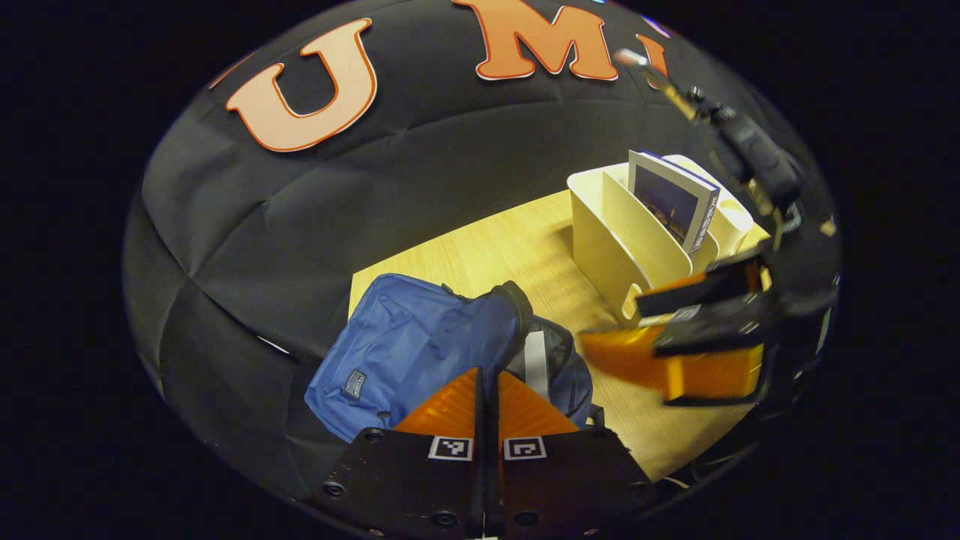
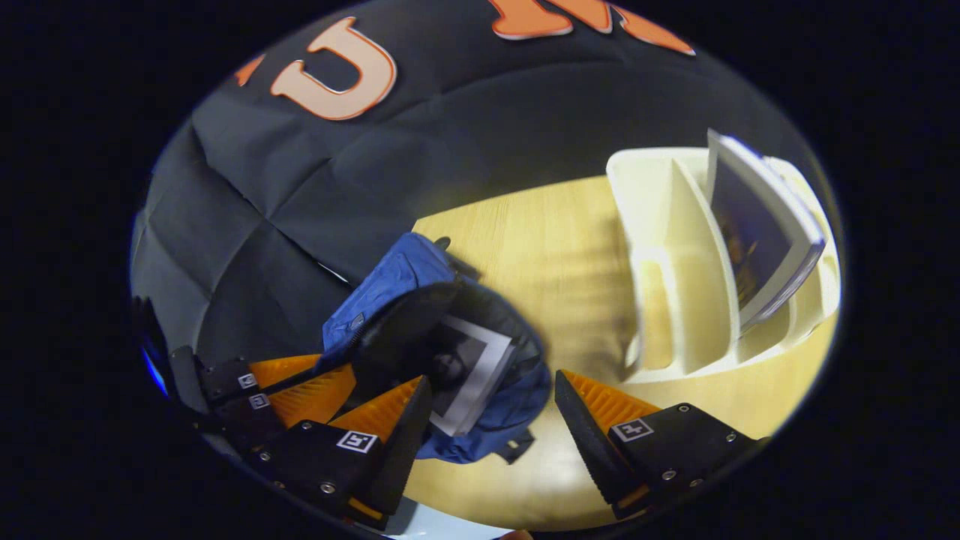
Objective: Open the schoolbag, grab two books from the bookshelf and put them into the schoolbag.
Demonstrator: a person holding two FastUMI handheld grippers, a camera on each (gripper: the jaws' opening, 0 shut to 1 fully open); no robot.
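Note:
The blue schoolbag (image 1: pixel 405 345) lies open on the wooden table (image 1: pixel 487 255). My left gripper (image 1: pixel 487 373) is shut on the bag's raised flap (image 1: pixel 504 319) and holds it up; it shows too in the right gripper view (image 2: pixel 341 375). A book (image 2: pixel 465 367) lies inside the schoolbag (image 2: pixel 405 270). Just above the bag's mouth, my right gripper (image 2: pixel 491 397) stands open with nothing between its fingers; in the left gripper view it (image 1: pixel 622 326) is blurred. The cream bookshelf (image 1: pixel 630 240) holds one upright book (image 1: pixel 671 199), leaning in a right-hand slot (image 2: pixel 757 232).
The bookshelf (image 2: pixel 675 285) stands right of the bag, with bare table (image 2: pixel 540 247) between them. The black cloth wall runs behind and to the left of the table. The right gripper's dark body and handle (image 1: pixel 757 157) rise in front of the bookshelf.

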